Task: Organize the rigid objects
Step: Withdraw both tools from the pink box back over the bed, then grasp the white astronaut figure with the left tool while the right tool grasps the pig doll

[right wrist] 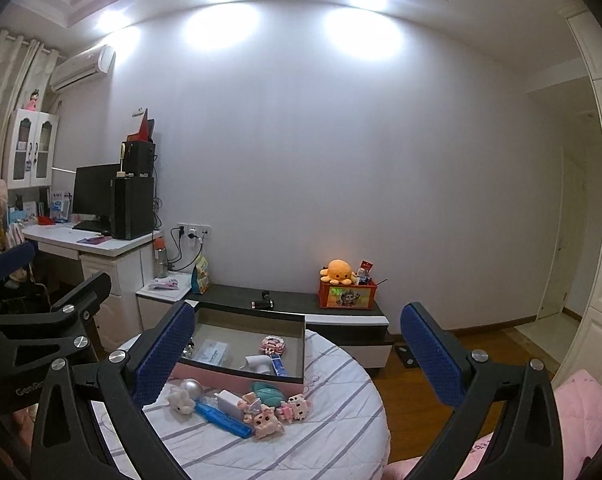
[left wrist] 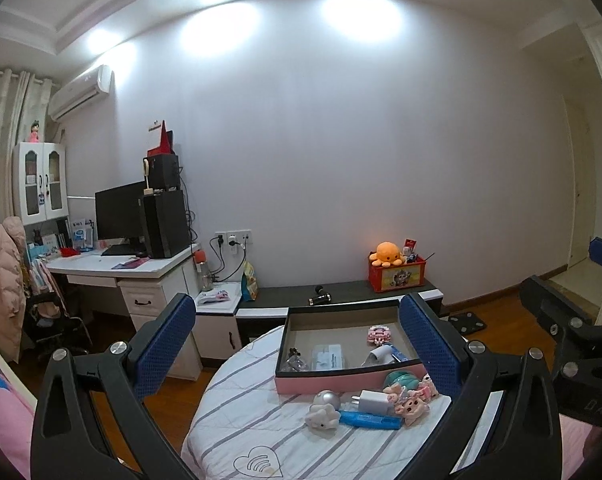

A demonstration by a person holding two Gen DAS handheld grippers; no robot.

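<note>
Tray (left wrist: pixel 319 383) sits on the round desk (left wrist: pixel 237 420), toys (left wrist: pixel 411 404) heaped just before it. Charger (left wrist: pixel 369 401) lies among them. TV bench (left wrist: pixel 341 300) behind.

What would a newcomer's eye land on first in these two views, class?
Probably the open pink-sided box on the round striped table, with small toys and a white charger heaped just in front of it. Next, the orange plush octopus on the red crate by the far wall.

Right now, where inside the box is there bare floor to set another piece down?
Inside the box, the back strip along the far wall is bare, behind the white packet and left of the pink block toy. The front right corner is crowded by the white device. Both grippers, left gripper and right gripper, are open and empty.
</note>
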